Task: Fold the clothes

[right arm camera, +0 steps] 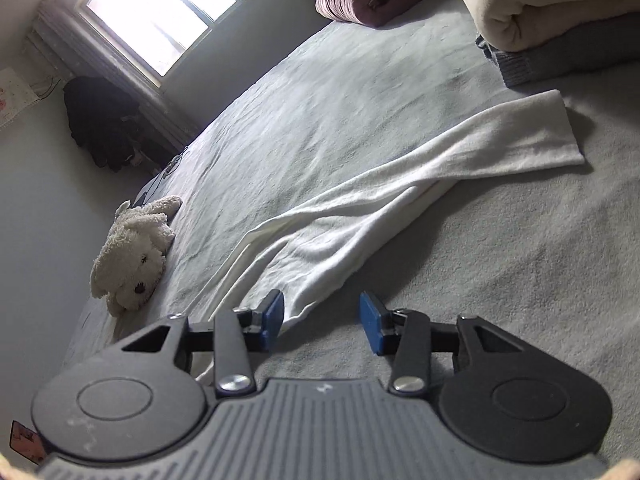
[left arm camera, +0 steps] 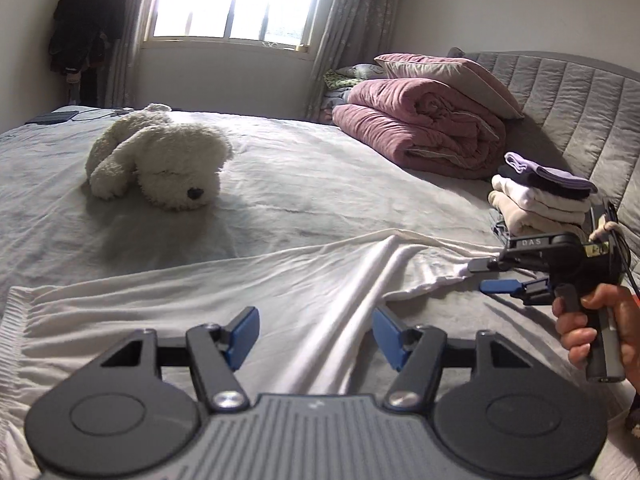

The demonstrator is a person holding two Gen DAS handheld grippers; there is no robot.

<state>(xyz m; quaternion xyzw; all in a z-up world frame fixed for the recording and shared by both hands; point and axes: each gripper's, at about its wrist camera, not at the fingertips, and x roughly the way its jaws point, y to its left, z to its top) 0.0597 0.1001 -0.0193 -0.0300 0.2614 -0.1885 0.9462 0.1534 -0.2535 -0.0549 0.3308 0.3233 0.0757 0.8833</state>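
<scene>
A white garment point(left arm camera: 208, 292) lies on the pale grey bed point(left arm camera: 304, 168). Beside it, the plush dog point(left arm camera: 160, 160) is cream. The rolled quilt point(left arm camera: 420, 128) is dusty pink.

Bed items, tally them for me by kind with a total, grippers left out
White garment spread flat: 1
Plush dog: 1
Stack of folded clothes: 1
Pink quilt, folded: 1
Pink pillow: 1
Total: 5
</scene>
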